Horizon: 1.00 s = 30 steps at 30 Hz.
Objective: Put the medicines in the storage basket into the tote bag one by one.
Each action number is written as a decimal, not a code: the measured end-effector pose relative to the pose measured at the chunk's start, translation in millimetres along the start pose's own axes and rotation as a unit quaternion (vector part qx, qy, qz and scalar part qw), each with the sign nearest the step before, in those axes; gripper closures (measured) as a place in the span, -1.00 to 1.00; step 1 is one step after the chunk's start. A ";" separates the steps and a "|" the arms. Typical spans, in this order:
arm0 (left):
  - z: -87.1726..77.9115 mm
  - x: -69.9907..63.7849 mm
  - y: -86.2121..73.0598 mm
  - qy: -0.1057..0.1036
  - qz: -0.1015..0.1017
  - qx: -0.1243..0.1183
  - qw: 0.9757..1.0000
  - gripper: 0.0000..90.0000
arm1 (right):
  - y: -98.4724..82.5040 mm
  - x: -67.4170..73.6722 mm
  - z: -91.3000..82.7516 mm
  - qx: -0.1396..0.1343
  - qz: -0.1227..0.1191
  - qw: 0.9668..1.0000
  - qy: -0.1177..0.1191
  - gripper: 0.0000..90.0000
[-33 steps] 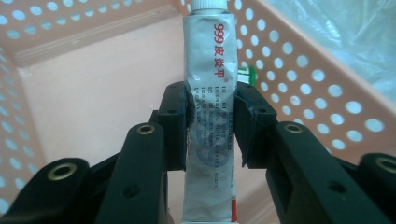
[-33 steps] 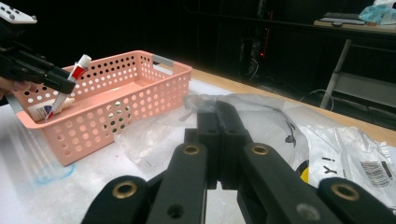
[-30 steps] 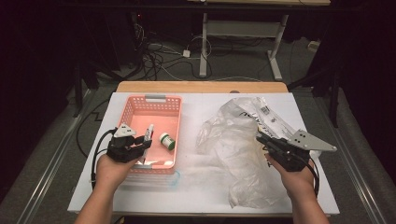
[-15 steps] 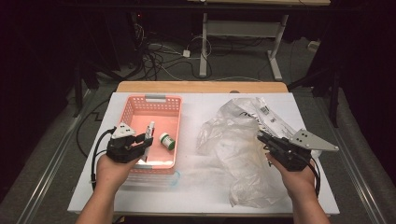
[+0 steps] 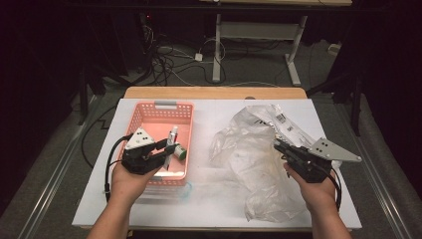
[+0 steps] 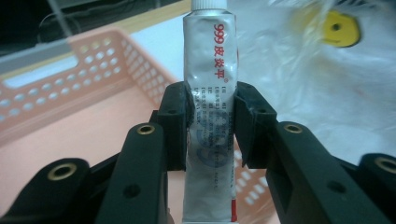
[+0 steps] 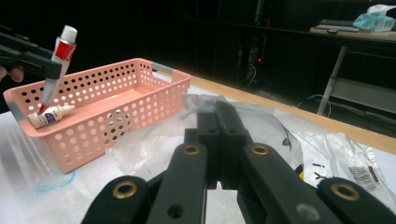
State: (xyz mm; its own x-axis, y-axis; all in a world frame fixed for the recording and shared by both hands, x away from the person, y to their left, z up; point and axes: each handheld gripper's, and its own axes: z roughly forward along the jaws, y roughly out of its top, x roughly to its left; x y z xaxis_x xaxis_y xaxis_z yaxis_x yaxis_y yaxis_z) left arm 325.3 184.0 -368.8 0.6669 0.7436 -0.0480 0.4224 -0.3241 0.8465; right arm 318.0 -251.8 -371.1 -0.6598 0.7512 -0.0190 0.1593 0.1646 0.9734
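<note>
One hand-held gripper clamps a tube above the basket's rim.

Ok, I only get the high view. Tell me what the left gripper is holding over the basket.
Observer: A silver tube with a white cap and red 999 print; the left gripper clamps its middle.
Operator: Give me its lower end.
Observer: In the right gripper view it comes down close to a small white bottle in the pink basket; I cannot tell whether they touch.
Operator: Now check the right gripper.
Observer: The right gripper has its jaws pressed shut in front of the clear bag; I cannot tell whether they pinch any film.
</note>
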 end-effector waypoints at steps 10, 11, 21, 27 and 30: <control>-0.1 -39.9 16.4 -0.052 0.032 -0.023 0.998 0.47 | 2.3 2.1 -0.6 -0.003 -0.005 1.000 0.005 1.00; 1.1 -43.4 17.5 -0.054 0.037 -0.023 0.998 0.47 | 2.5 2.3 -0.7 -0.003 -0.004 1.000 0.005 1.00; 25.7 -72.6 14.6 -0.092 0.057 -0.005 0.994 0.47 | 4.0 2.8 -1.6 -0.007 -0.005 1.000 0.005 1.00; 41.3 -85.6 10.9 -0.112 0.054 0.008 0.992 0.47 | 4.9 3.8 -1.7 -0.009 -0.004 1.000 0.006 1.00; 50.3 -94.3 11.7 -0.118 0.065 0.014 0.991 0.47 | 5.3 3.9 -1.0 -0.011 -0.004 1.000 0.008 1.00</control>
State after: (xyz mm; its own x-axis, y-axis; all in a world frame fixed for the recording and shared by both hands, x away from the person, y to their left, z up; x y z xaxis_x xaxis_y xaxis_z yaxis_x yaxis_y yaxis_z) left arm 298.2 80.7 -381.0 0.8399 0.5388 -0.0652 0.3388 -0.4266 0.8386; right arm 315.6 -248.7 -365.8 -0.6725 0.7398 -0.0233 0.1386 0.1567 0.9779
